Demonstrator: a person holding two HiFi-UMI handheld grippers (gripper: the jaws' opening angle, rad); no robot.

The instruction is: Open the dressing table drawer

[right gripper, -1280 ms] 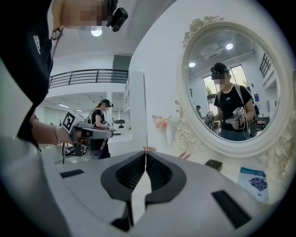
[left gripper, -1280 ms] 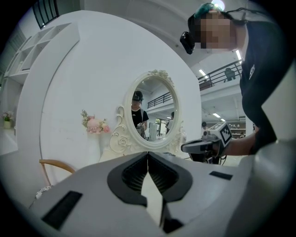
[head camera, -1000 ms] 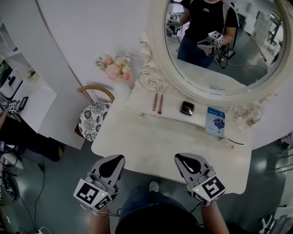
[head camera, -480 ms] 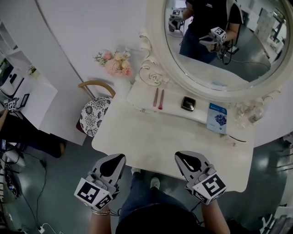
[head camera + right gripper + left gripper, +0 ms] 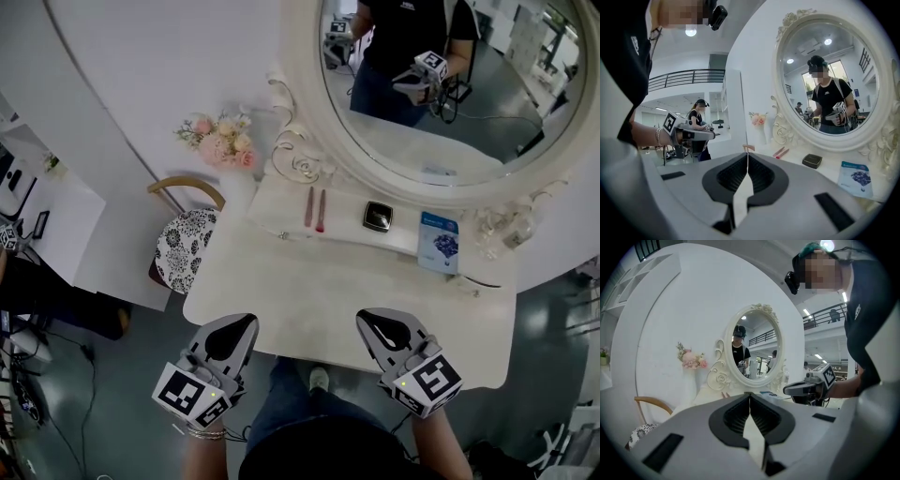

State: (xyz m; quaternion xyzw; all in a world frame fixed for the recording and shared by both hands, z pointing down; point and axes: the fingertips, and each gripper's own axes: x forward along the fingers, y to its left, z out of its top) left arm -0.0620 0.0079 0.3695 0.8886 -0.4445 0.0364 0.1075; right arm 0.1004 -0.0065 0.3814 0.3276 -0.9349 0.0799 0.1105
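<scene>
The white dressing table (image 5: 309, 291) stands below an oval mirror (image 5: 441, 103). Its drawer is hidden under the front edge of the tabletop in the head view. My left gripper (image 5: 248, 321) hovers just off that front edge at the left, shut with nothing in it. My right gripper (image 5: 362, 320) is level with it at the right, also shut and empty. In the left gripper view the jaws (image 5: 750, 394) meet in a thin line and point at the mirror. The right gripper view shows the same closed line (image 5: 747, 154).
On the raised back shelf lie two slim brushes (image 5: 315, 208), a black compact (image 5: 377, 217) and a blue packet (image 5: 439, 242). A pink flower bunch (image 5: 217, 141) stands at the back left. A chair with a patterned cushion (image 5: 186, 246) is beside the table's left end.
The head view has drifted slightly, so the table sits a bit further left in the picture. Both grippers stay shut in front of the table's edge.
</scene>
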